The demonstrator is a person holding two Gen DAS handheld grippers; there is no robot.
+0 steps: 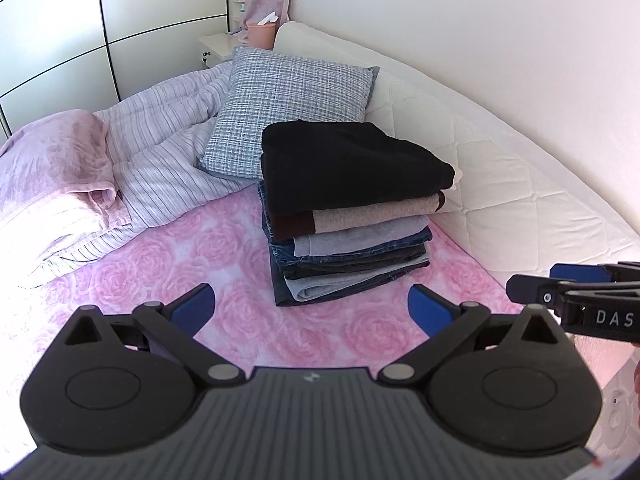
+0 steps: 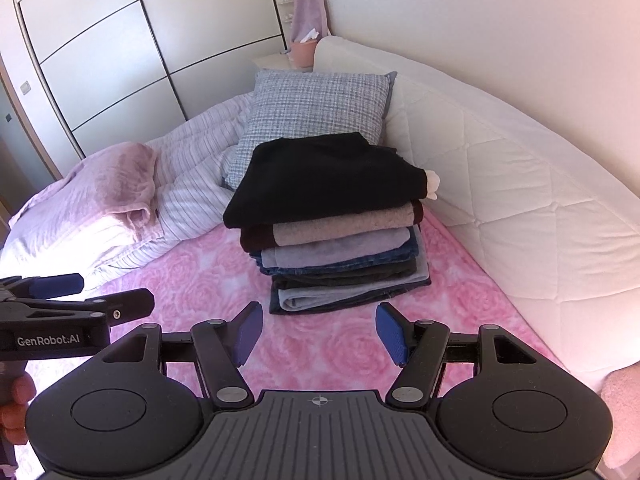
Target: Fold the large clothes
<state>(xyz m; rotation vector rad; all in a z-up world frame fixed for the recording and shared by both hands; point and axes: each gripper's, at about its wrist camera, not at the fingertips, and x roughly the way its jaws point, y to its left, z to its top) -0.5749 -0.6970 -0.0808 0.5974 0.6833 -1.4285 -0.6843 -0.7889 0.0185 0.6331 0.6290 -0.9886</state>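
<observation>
While both grippers hang over the bed with nothing between their blue pads, the folded clothes sit in a stack straight ahead. Starting at the far left, around nine o'clock, a crumpled pink blanket lies on a striped lilac duvet. At about eleven o'clock a grey checked pillow leans toward the padded white bed wall.

At twelve o'clock, touching the pillow's lower edge, stands the stack of folded clothes: a black garment on top, then a beige one with a dark band, a pale grey one, and denim and grey layers beneath. The stack rests on a pink rose-patterned bedspread.

The left gripper has its jaws spread wide, empty, above the bedspread just short of the stack. To its right, the right gripper is likewise spread and empty, pointing at the same stack. Each shows at the edge of the other's view, at three and nine o'clock. A person's hand grips the left gripper's handle.
</observation>
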